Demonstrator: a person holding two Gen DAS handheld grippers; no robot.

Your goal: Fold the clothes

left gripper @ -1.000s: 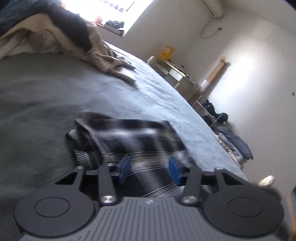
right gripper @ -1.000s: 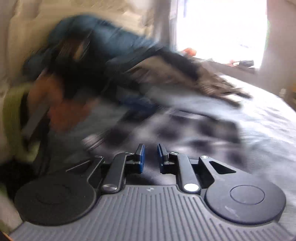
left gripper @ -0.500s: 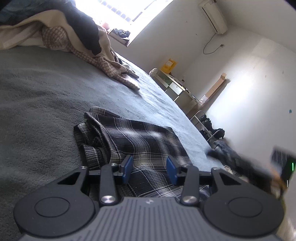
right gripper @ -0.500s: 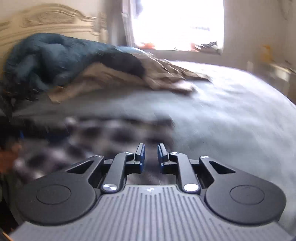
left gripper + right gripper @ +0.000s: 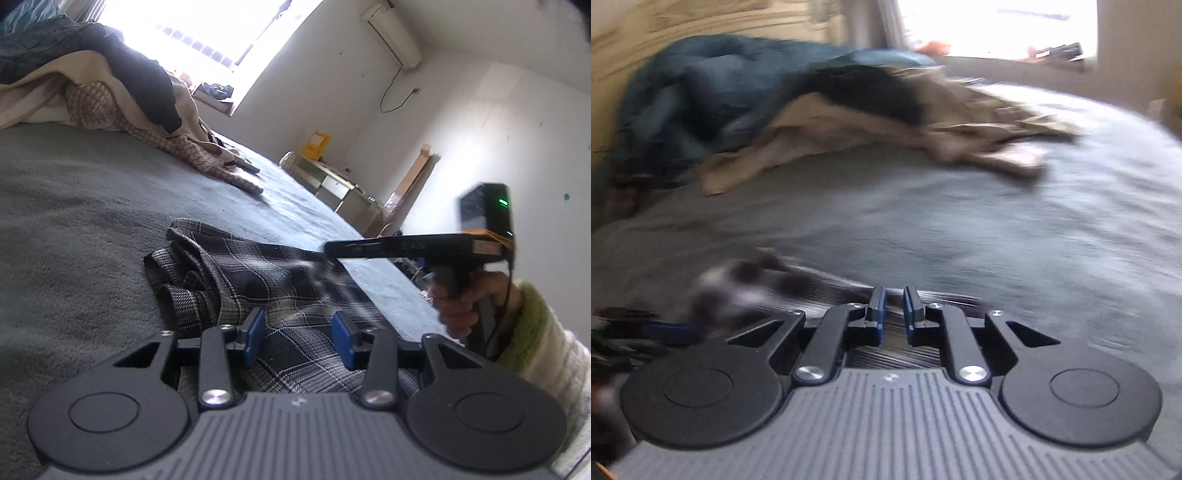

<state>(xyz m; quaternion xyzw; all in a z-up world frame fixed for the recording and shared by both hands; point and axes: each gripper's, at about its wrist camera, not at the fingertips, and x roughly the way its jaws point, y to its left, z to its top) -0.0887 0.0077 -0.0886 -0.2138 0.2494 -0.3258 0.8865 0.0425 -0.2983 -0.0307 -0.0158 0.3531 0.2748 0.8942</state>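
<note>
Presently the plaid garment [image 5: 266, 280] lies bunched on the grey bed cover [image 5: 74, 229], near the bed's edge, its near part spread flat and its far end gathered into rolled pleats. I judge it sits there because that stretch of cover is bare, well apart from the heap of other clothes [image 5: 110, 85] by the window, which gives room to lay a fold. Whether this bundle is a fold half made or one being pulled open again, I cannot settle from these views.

My left gripper [image 5: 297, 338] hovers low over the near part of the plaid, fingers spread wide with cloth visible between them but not pinched; it is level and points along the garment's length.

My right gripper [image 5: 890, 314] shows in the left view as a dark bar reaching across the garment's far side, carried by a hand [image 5: 461, 299] in a pale green sleeve [image 5: 532, 332]. Its own view is smeared by motion. Its fingers stand nearly closed, a narrow gap left; dark streaked cloth lies under them, but I cannot tell if any is gripped
</note>
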